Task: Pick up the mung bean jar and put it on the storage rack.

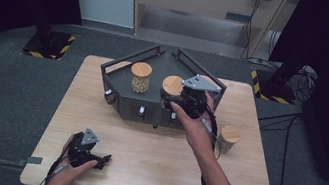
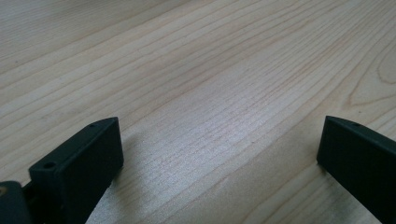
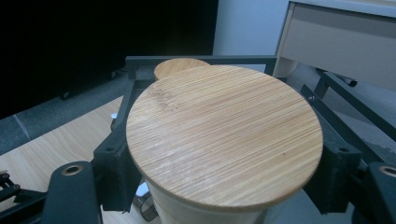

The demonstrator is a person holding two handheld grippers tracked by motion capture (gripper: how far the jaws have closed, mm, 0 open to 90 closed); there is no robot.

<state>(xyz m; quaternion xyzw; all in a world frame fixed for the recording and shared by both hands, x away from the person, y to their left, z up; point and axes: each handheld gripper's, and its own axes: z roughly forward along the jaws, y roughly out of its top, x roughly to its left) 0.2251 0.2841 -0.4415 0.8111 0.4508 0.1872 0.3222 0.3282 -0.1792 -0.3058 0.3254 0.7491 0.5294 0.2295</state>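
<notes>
From the high view, the right gripper [image 1: 175, 99] was over the front of the dark tray [image 1: 121, 96], clamped on a jar [image 1: 172, 85] with a wooden lid; the hand and the grey plate hid the jar's body, so its contents could not be made out. Just left of it in the tray stood a second jar [image 1: 140, 77], glass, filled with small pale pieces under its own wooden lid. A third jar [image 1: 229, 138] stood on the table [image 1: 149, 171] right of the tray, apart from it, near the right edge. The left gripper [image 1: 99, 158] lay low near the front left corner of the table, with bare wood between it and the tray.

In the left gripper view, the left gripper [image 2: 219, 154] had its jaws spread wide with nothing between them, just plain table [image 2: 210, 70] ahead.

In the right gripper view, the right gripper [image 3: 224, 177] pressed both pads against the jar [image 3: 224, 140] just under its lid, which blocked everything below. The second jar's lid [image 3: 180, 66] peeked out behind, beside the tray's rail [image 3: 233, 59].
</notes>
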